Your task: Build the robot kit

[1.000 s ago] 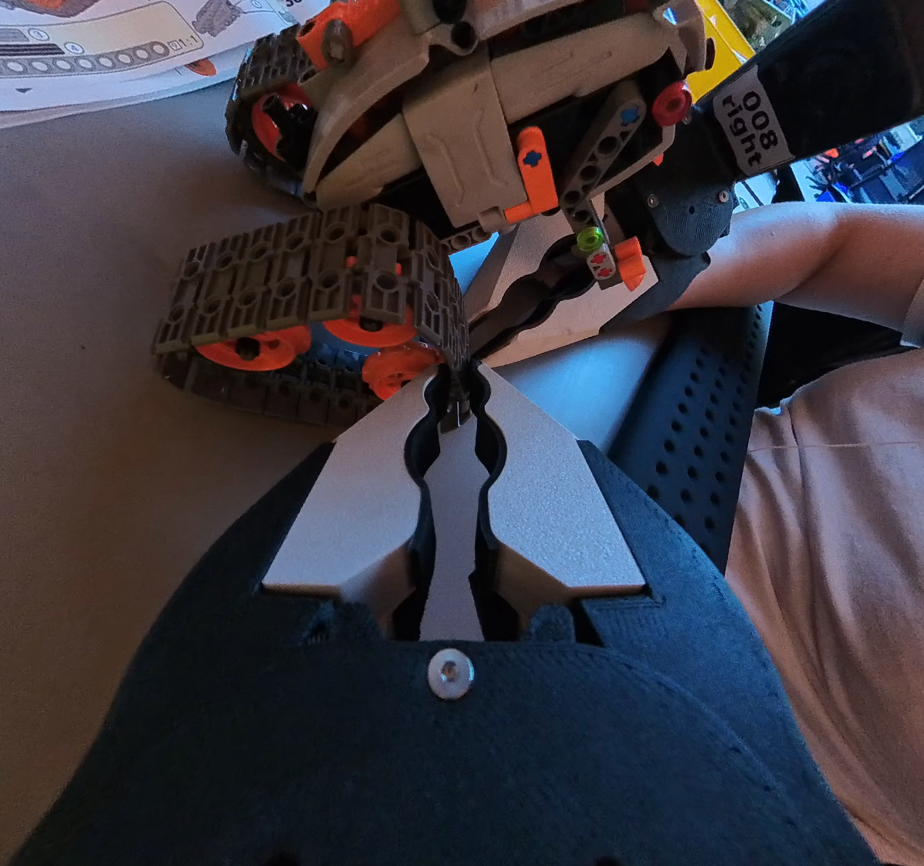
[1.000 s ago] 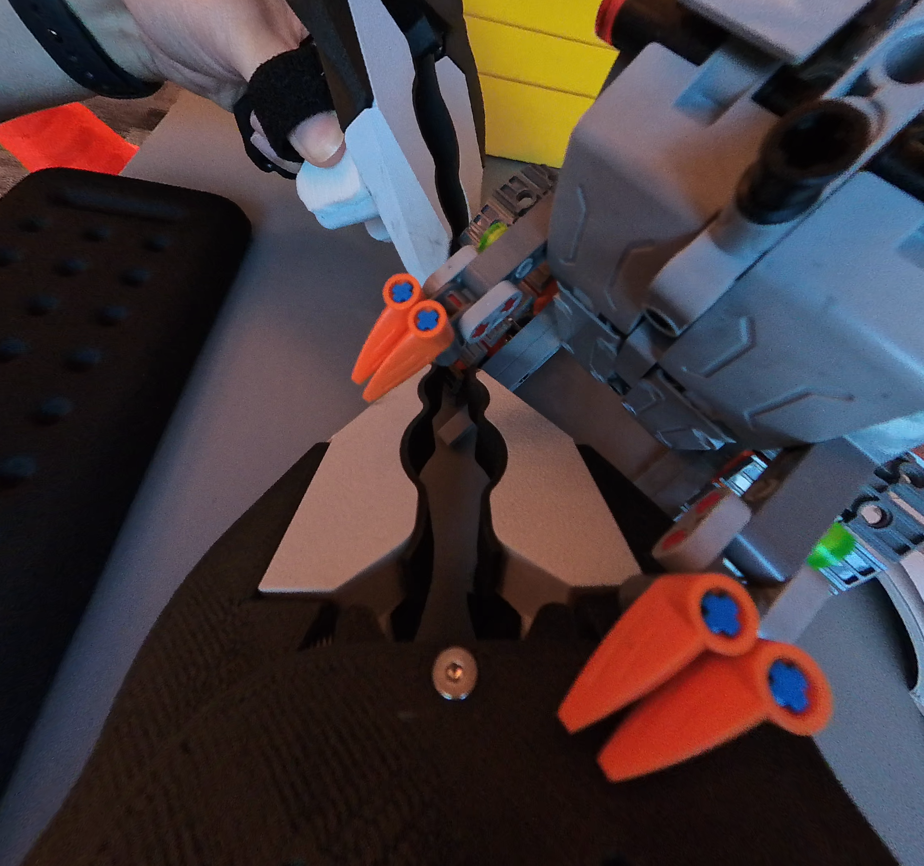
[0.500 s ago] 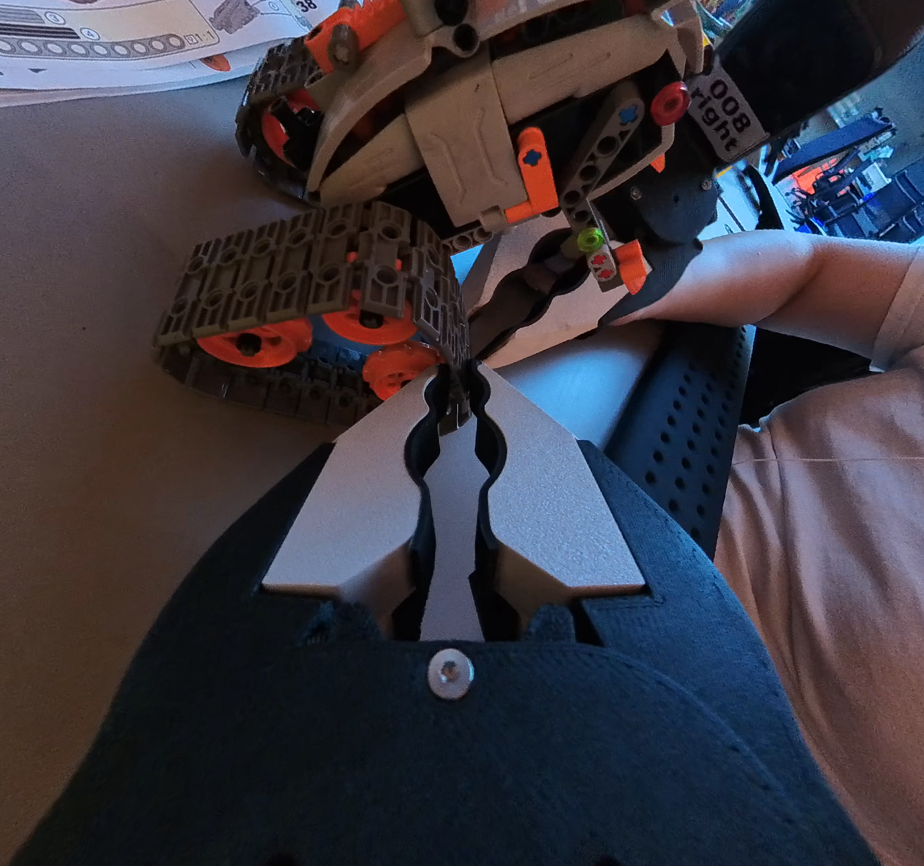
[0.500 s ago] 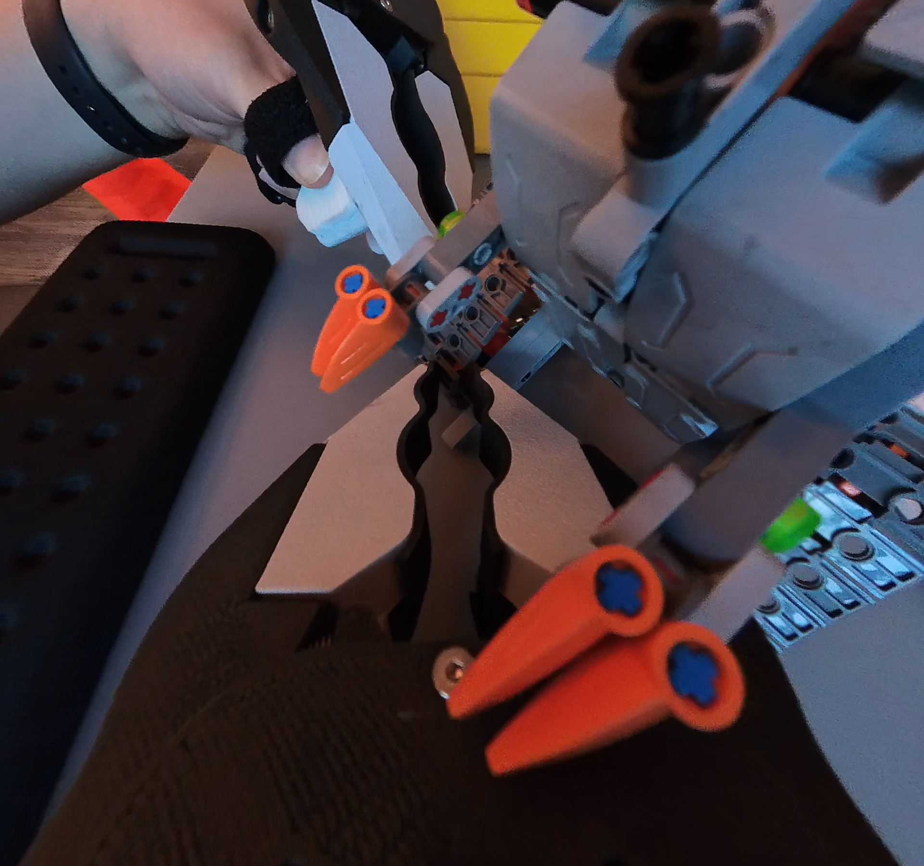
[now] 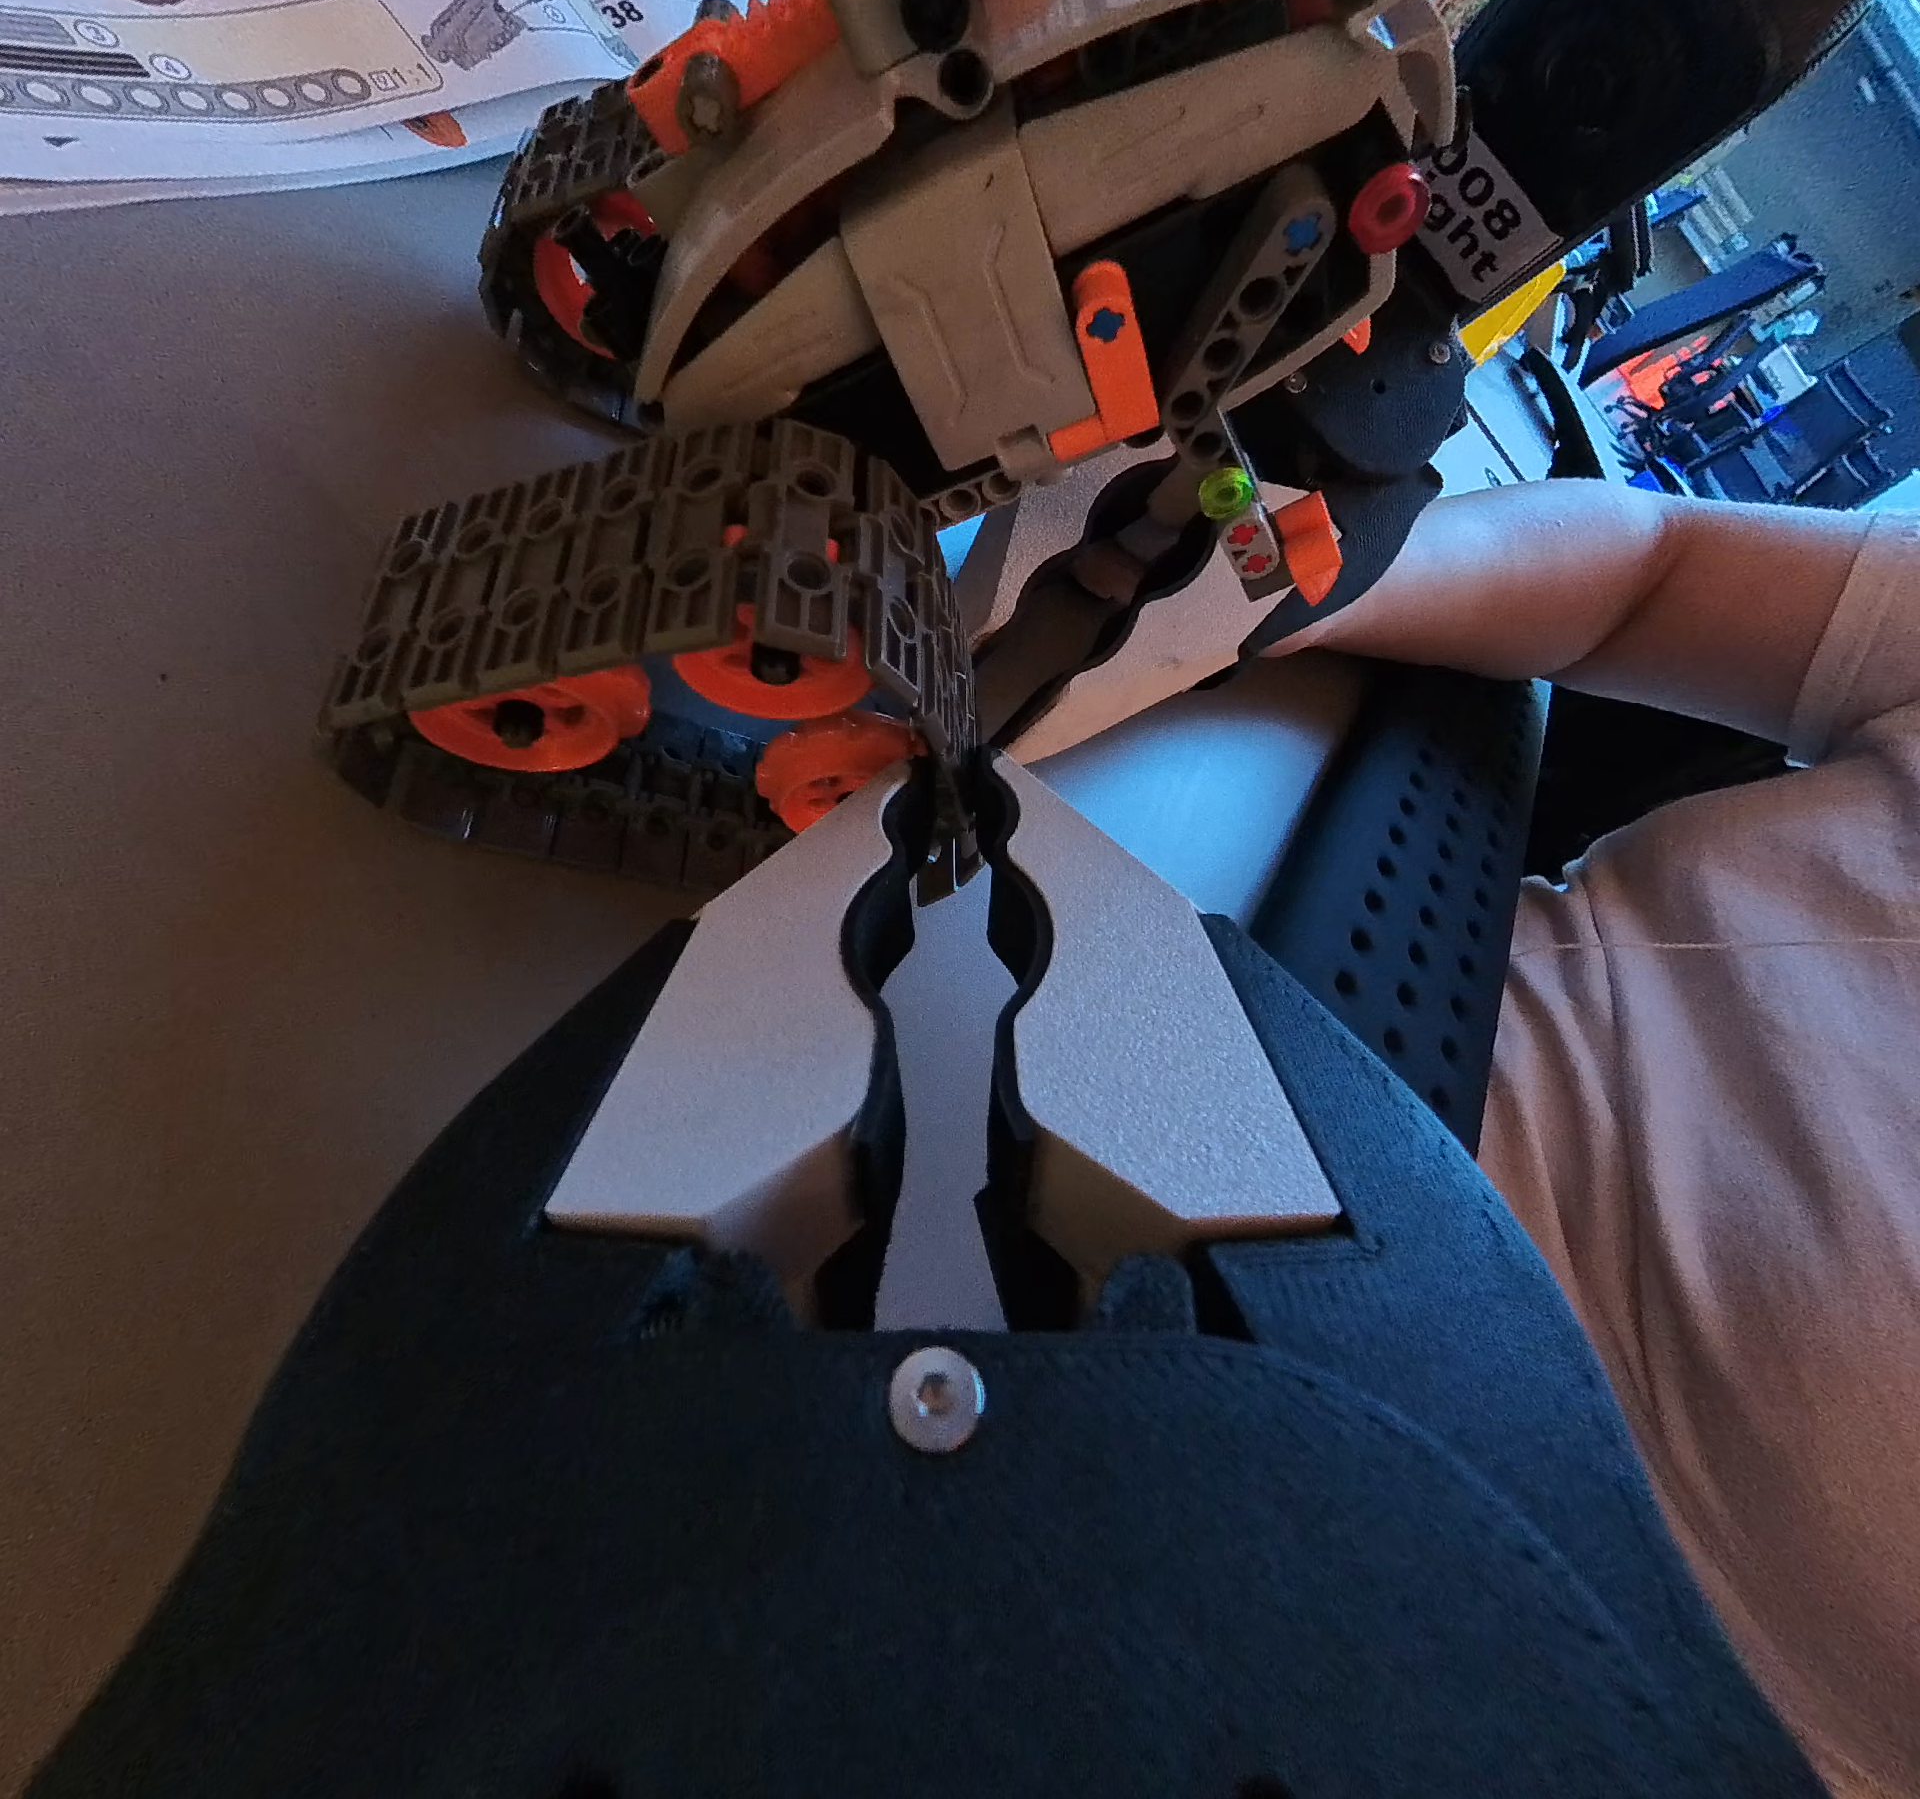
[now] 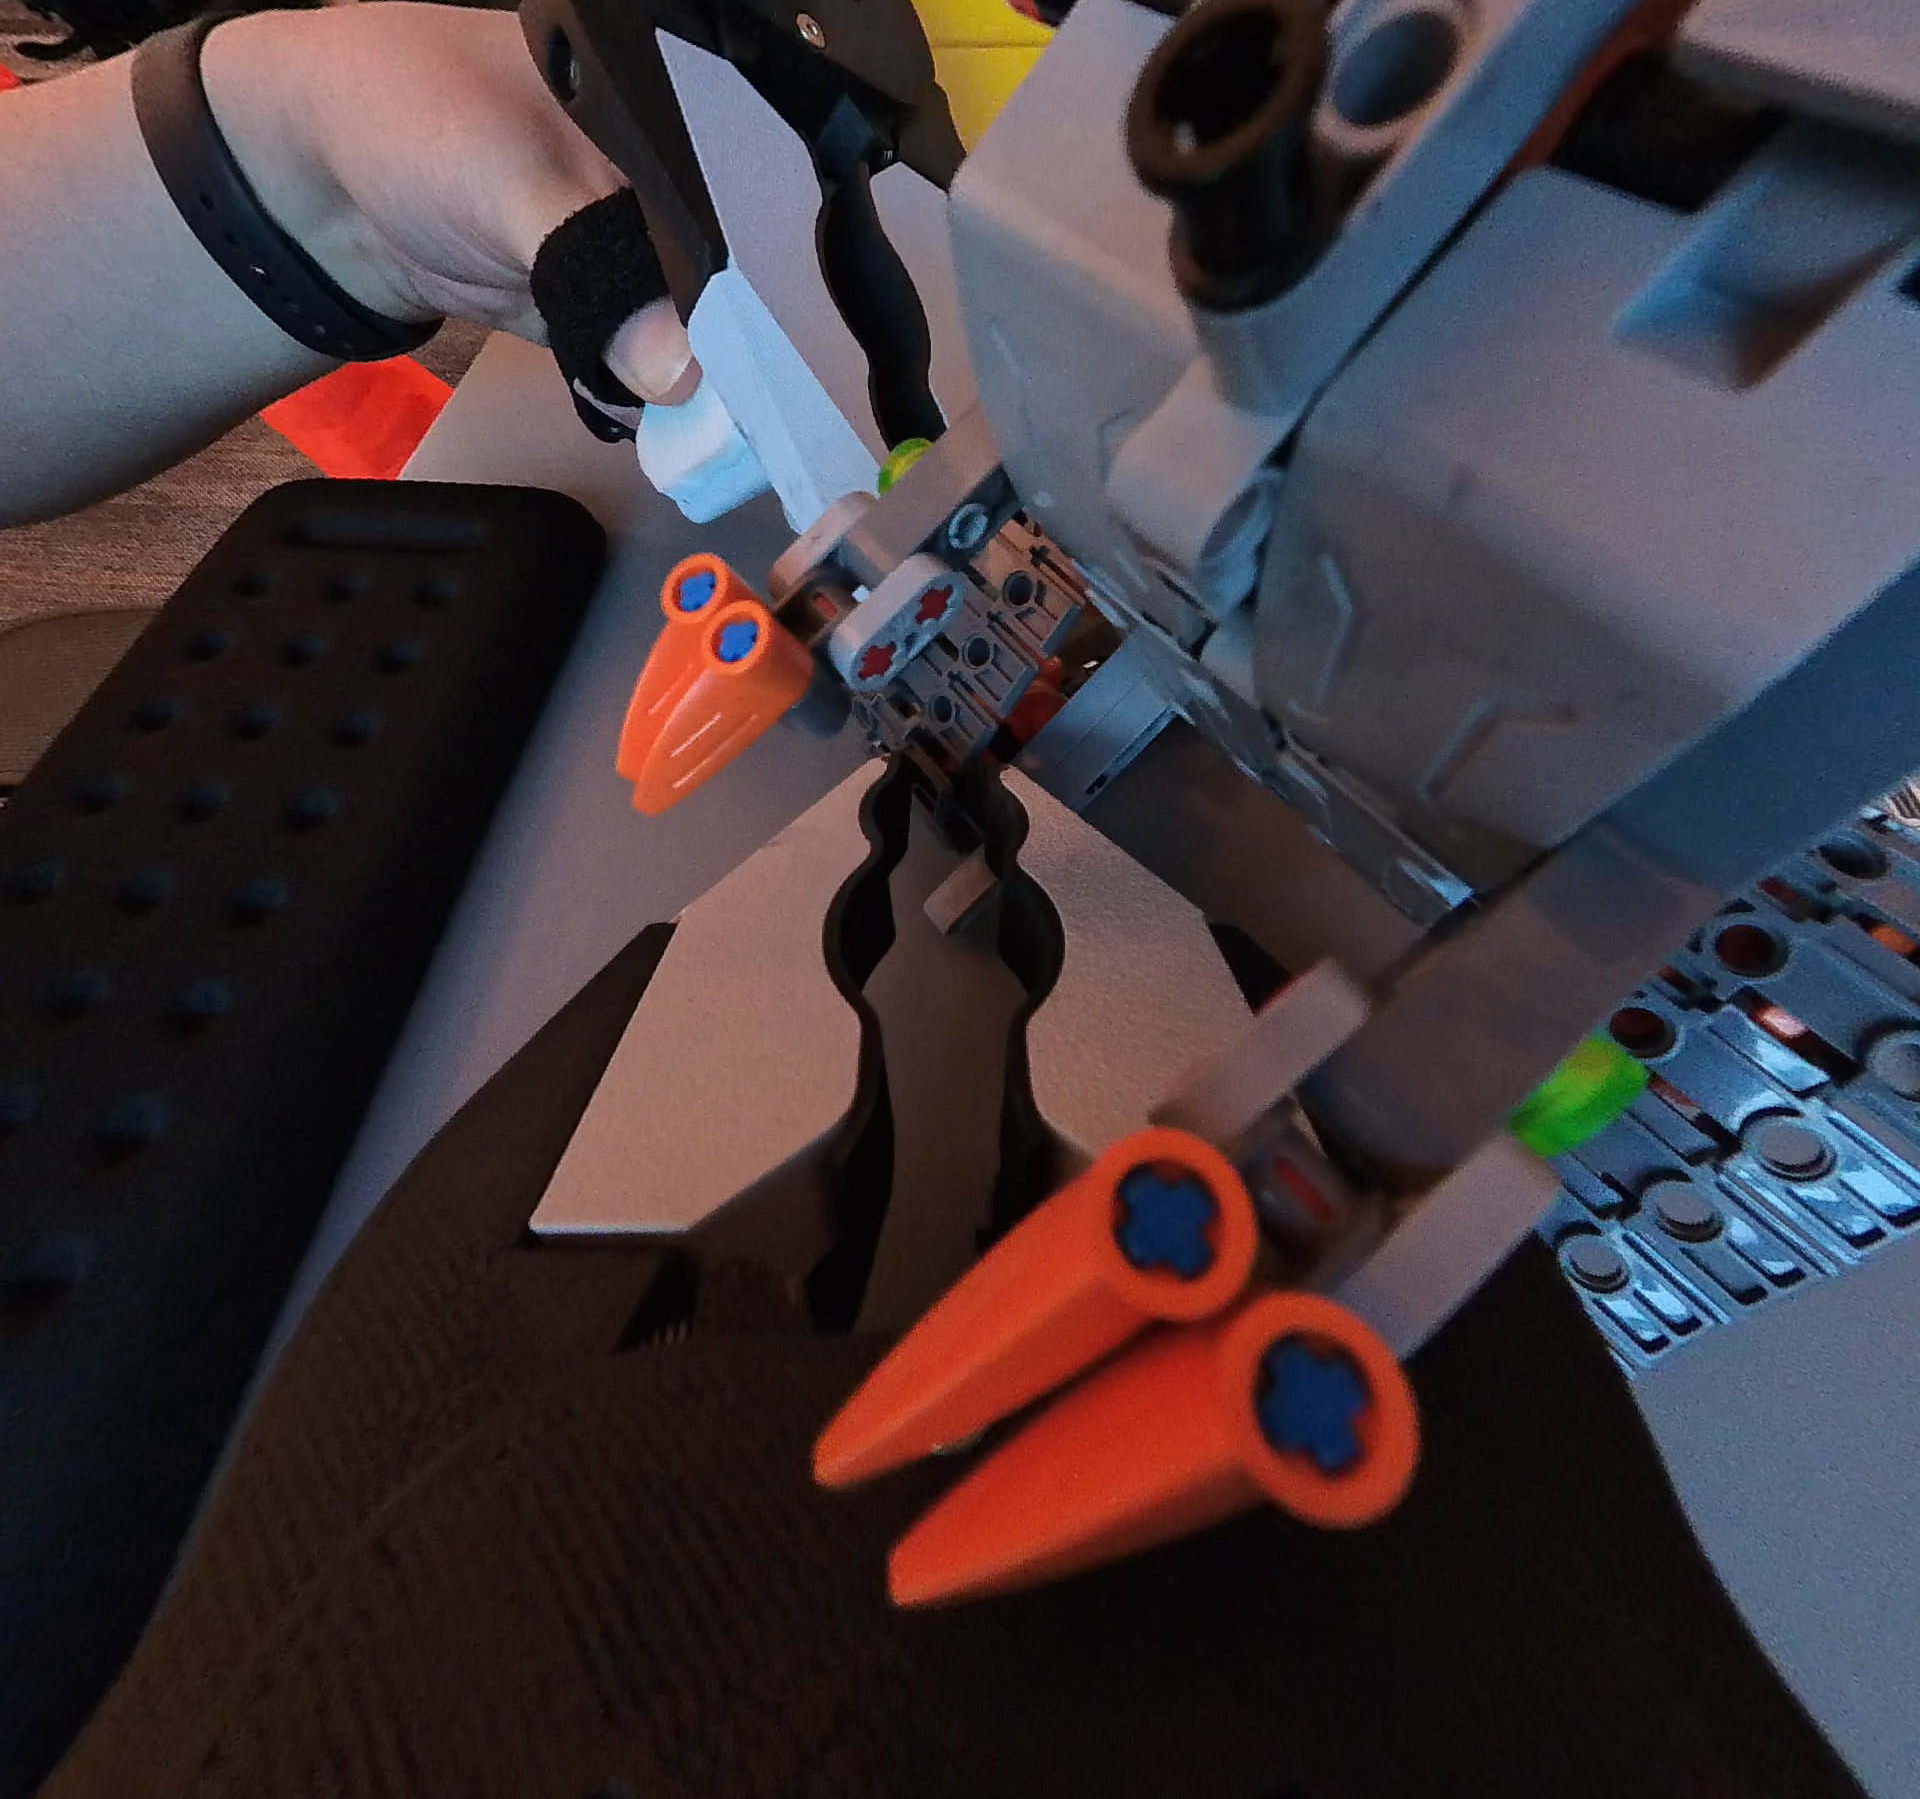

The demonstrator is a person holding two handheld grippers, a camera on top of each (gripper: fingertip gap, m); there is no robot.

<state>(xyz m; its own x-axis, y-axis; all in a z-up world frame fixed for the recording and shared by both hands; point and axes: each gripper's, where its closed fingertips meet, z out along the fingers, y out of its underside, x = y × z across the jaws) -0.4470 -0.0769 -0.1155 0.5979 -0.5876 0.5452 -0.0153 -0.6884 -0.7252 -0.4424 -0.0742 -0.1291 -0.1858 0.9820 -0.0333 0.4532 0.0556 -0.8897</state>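
Left gripper point(image 5: 951, 819) pinches the tracked toy vehicle's point(image 5: 935, 222) tread; right gripper point(image 6: 940, 804), seemingly clamped on its frame. Opposed pulling could pop the tread off.

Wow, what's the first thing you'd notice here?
A big grey and orange brick-built vehicle, tipped over the table. The left gripper pinches its dark tread with orange wheels, and the right gripper grips its underside near two orange claws. An instruction booklet lies behind.
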